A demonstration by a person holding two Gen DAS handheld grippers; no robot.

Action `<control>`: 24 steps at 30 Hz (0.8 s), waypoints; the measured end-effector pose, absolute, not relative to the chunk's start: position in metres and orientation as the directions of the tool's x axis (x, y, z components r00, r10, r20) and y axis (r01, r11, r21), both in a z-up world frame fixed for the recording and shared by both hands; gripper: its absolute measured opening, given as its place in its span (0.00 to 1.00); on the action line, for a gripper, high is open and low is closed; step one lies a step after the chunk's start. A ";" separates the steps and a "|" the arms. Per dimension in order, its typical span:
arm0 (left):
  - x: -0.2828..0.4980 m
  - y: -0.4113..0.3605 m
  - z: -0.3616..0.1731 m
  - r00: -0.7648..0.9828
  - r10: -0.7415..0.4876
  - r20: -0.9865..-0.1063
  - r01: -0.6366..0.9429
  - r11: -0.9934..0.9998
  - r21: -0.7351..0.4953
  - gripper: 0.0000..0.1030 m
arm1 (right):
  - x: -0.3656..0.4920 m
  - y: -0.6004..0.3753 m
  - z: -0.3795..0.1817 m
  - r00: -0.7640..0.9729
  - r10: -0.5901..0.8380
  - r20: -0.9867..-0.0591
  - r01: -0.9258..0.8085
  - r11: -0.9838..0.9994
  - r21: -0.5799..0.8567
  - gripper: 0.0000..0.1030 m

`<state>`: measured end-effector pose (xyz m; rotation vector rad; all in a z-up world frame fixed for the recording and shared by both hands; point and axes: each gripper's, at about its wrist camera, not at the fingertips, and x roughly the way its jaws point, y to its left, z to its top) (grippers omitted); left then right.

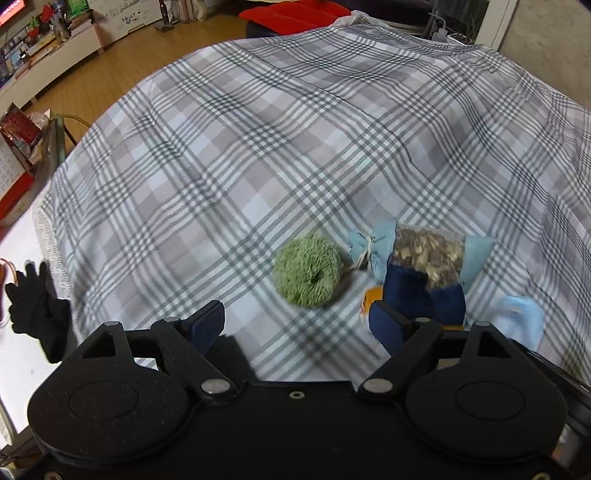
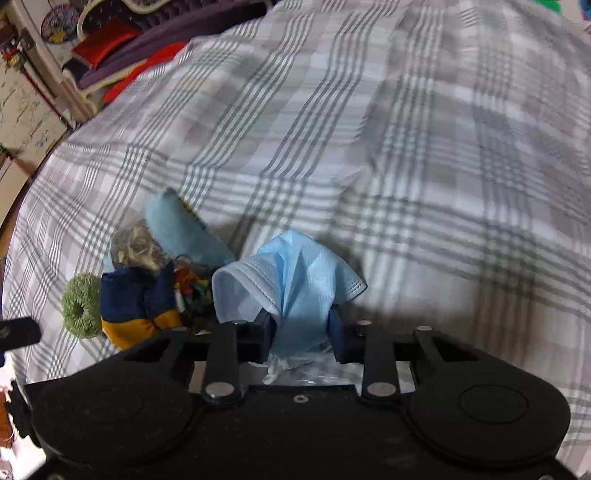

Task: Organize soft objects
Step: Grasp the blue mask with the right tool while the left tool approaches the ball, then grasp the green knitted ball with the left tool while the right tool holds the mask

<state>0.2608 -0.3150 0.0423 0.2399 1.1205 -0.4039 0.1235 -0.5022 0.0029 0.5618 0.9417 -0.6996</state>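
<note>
A pile of soft things lies on the checked cloth. In the left wrist view a green fuzzy ring sits just ahead of my left gripper, whose jaws stand wide apart with nothing between them. Right of the ring are a light blue tied pouch, a clear bag of dried bits and a navy and yellow soft piece. My right gripper is shut on a light blue face mask, which bunches up between the pads. The same pile, with the green ring, lies to its left.
A black glove lies at the left, off the cloth's edge. Books and a calendar stand further left. Wooden floor and a red cushion are beyond the far edge. The checked cloth stretches on to the right.
</note>
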 end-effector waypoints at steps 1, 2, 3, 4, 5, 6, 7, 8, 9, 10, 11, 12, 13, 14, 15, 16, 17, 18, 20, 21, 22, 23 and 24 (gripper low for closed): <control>0.264 -0.319 0.037 0.376 -0.181 -0.909 0.426 0.905 -0.004 0.80 | 0.118 -0.502 0.009 0.415 -0.311 -0.855 0.754 0.643 0.132 0.26; 0.268 -0.322 0.032 0.380 -0.167 -0.910 0.418 0.908 0.008 0.80 | 0.113 -0.503 0.015 0.429 -0.331 -0.841 0.760 0.635 0.138 0.26; 0.271 -0.326 0.027 0.382 -0.153 -0.912 0.412 0.911 0.020 0.80 | 0.109 -0.504 0.020 0.445 -0.342 -0.828 0.761 0.632 0.148 0.26; 0.276 -0.329 0.022 0.381 -0.138 -0.914 0.404 0.914 0.030 0.80 | 0.107 -0.504 0.025 0.462 -0.346 -0.817 0.758 0.632 0.162 0.26; 0.280 -0.333 0.017 0.380 -0.121 -0.917 0.394 0.918 0.042 0.80 | 0.104 -0.506 0.028 0.479 -0.347 -0.806 0.755 0.632 0.176 0.26; 0.284 -0.335 0.012 0.379 -0.107 -0.919 0.383 0.922 0.050 0.80 | 0.103 -0.507 0.031 0.490 -0.351 -0.798 0.753 0.631 0.185 0.26; 0.287 -0.338 0.008 0.380 -0.100 -0.920 0.374 0.926 0.054 0.80 | 0.101 -0.508 0.032 0.495 -0.356 -0.793 0.754 0.629 0.189 0.26; 0.290 -0.340 0.004 0.381 -0.097 -0.919 0.368 0.928 0.054 0.80 | 0.101 -0.509 0.032 0.492 -0.362 -0.791 0.757 0.627 0.184 0.26; 0.293 -0.341 0.001 0.384 -0.096 -0.918 0.359 0.932 0.053 0.80 | 0.102 -0.510 0.031 0.488 -0.369 -0.791 0.760 0.626 0.176 0.26; 0.296 -0.343 -0.003 0.384 -0.094 -0.919 0.352 0.935 0.051 0.80 | 0.102 -0.511 0.029 0.481 -0.372 -0.794 0.763 0.623 0.171 0.26; 0.299 -0.344 -0.006 0.381 -0.092 -0.920 0.347 0.937 0.049 0.80 | 0.102 -0.512 0.027 0.479 -0.369 -0.796 0.765 0.621 0.172 0.27; 0.303 -0.347 -0.009 0.373 -0.090 -0.924 0.344 0.938 0.048 0.80 | 0.103 -0.514 0.025 0.481 -0.358 -0.800 0.762 0.622 0.181 0.27; 0.307 -0.349 -0.013 0.363 -0.083 -0.928 0.340 0.939 0.049 0.80 | 0.104 -0.517 0.023 0.484 -0.345 -0.804 0.761 0.620 0.192 0.26; 0.310 -0.351 -0.017 0.351 -0.076 -0.933 0.333 0.942 0.048 0.80 | 0.104 -0.517 0.021 0.485 -0.337 -0.807 0.762 0.615 0.201 0.26; 0.313 -0.352 -0.021 0.337 -0.076 -0.938 0.329 0.943 0.042 0.79 | 0.104 -0.519 0.019 0.484 -0.335 -0.808 0.764 0.613 0.204 0.26; 0.316 -0.353 -0.025 0.320 -0.078 -0.944 0.327 0.944 0.033 0.79 | 0.105 -0.519 0.018 0.483 -0.337 -0.808 0.764 0.614 0.200 0.26; 0.318 -0.353 -0.029 0.303 -0.082 -0.950 0.324 0.946 0.022 0.76 | 0.105 -0.519 0.018 0.481 -0.341 -0.808 0.764 0.615 0.195 0.27; 0.319 -0.353 -0.032 0.285 -0.087 -0.955 0.322 0.947 0.010 0.66 | 0.105 -0.520 0.017 0.479 -0.345 -0.807 0.765 0.615 0.191 0.27; 0.321 -0.351 -0.037 0.244 -0.118 -0.963 0.330 0.943 -0.032 0.54 | 0.106 -0.521 0.017 0.478 -0.348 -0.807 0.766 0.615 0.189 0.27; 0.320 -0.350 -0.036 0.250 -0.122 -0.961 0.329 0.944 -0.034 0.52 | 0.106 -0.521 0.016 0.479 -0.346 -0.807 0.766 0.614 0.191 0.27; 0.318 -0.349 -0.033 0.261 -0.122 -0.957 0.333 0.942 -0.029 0.52 | 0.106 -0.521 0.016 0.480 -0.346 -0.806 0.766 0.614 0.192 0.26; 0.316 -0.348 -0.030 0.271 -0.125 -0.955 0.343 0.939 -0.025 0.51 | 0.106 -0.521 0.016 0.479 -0.349 -0.805 0.766 0.614 0.189 0.26; 0.312 -0.347 -0.024 0.281 -0.127 -0.951 0.350 0.936 -0.022 0.51 | 0.106 -0.522 0.016 0.478 -0.354 -0.804 0.767 0.614 0.185 0.26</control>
